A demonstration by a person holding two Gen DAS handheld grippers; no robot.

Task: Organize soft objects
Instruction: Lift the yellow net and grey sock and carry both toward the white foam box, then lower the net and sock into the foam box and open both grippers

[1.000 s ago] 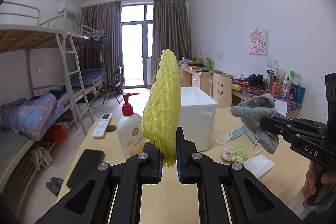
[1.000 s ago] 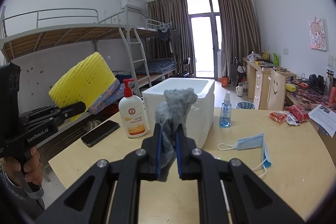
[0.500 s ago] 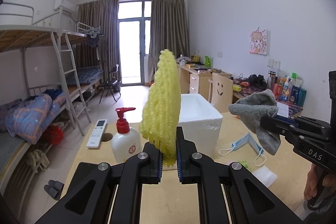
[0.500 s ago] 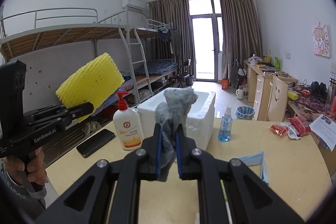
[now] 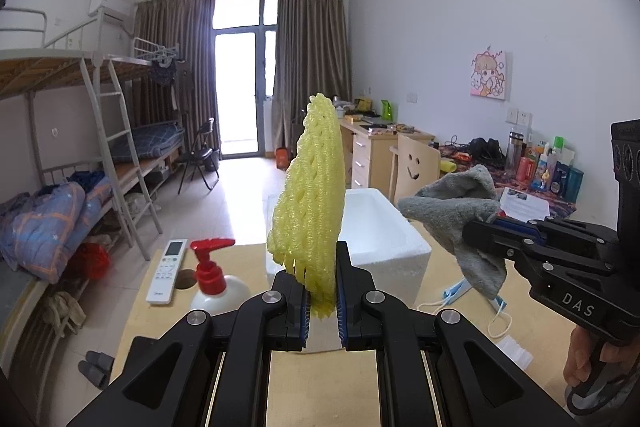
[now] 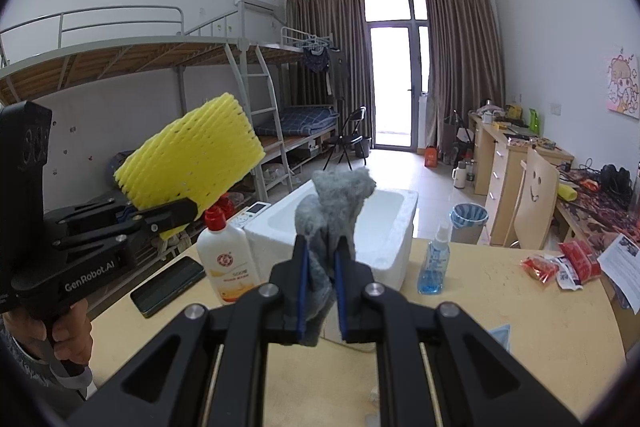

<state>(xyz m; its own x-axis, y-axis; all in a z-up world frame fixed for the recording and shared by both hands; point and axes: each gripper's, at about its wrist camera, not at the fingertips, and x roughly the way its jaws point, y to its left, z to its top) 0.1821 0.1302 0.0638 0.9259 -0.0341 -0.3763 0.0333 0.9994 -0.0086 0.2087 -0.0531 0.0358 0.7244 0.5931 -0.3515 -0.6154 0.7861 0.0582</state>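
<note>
Left wrist view: both loads have risen toward the white foam box (image 5: 384,227) at 12 o'clock on the bench (image 5: 400,379), left gripper (image 5: 321,301) clamping the yellow foam net (image 5: 310,195), right gripper (image 5: 480,227) clenching the grey cloth (image 5: 460,203), likely ready for dropping in.

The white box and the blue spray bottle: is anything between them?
No. In the right wrist view, only bare table separates white box from spray bottle.
</note>
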